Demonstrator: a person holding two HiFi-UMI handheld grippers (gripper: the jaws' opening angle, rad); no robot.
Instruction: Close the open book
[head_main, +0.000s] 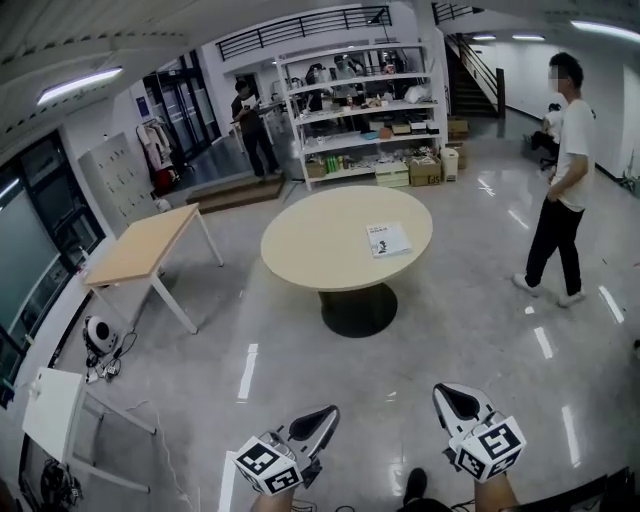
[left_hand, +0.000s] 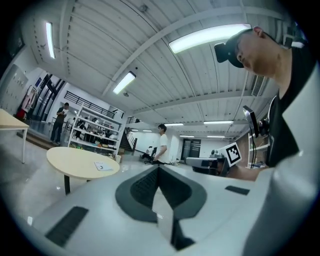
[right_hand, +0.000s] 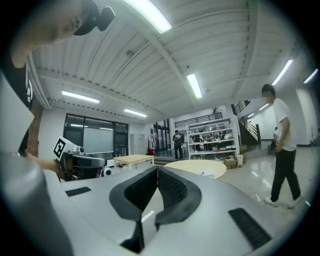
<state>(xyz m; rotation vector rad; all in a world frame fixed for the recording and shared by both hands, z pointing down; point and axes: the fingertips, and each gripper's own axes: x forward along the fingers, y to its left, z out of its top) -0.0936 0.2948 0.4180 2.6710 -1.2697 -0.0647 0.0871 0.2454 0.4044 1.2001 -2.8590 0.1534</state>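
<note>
Grippers, two: left gripper (head_main: 318, 418), jaws pressed together, nothing between them; right gripper (head_main: 452, 398), jaws likewise together and empty. Both sit side by side at the bottom edge of the head view, over bare floor (head_main: 450, 320), well apart from the round table (head_main: 320, 250)

Surface: round table, pale beige top on a single dark pedestal with a dark round foot, standing mid-room

Room: large hall; floor glossy grey with streaks of reflected light; ribbed ceiling (head_main: 150, 30) with a strip light (head_main: 78, 85)
- desk (head_main: 140, 245), wood top on white legs, left of the round table
- white table (head_main: 55, 405), small, at lower left
- shelves (head_main: 360, 110), white and open, stocked with boxes and oddments, against the far wall
- stairs (head_main: 475, 70) with a dark rail, far right
- doors (head_main: 185, 100), dark glass, far left
- person (head_main: 562, 180) in white top and dark trousers, standing right of the round table and well apart from it
- second person (head_main: 250, 125) in dark clothes, just beside the shelves

Item: book (head_main: 388, 239), lying flat on the round table, right of centre; upper face white with a small dark mark; set slightly askew; too far off to tell open from closed
</note>
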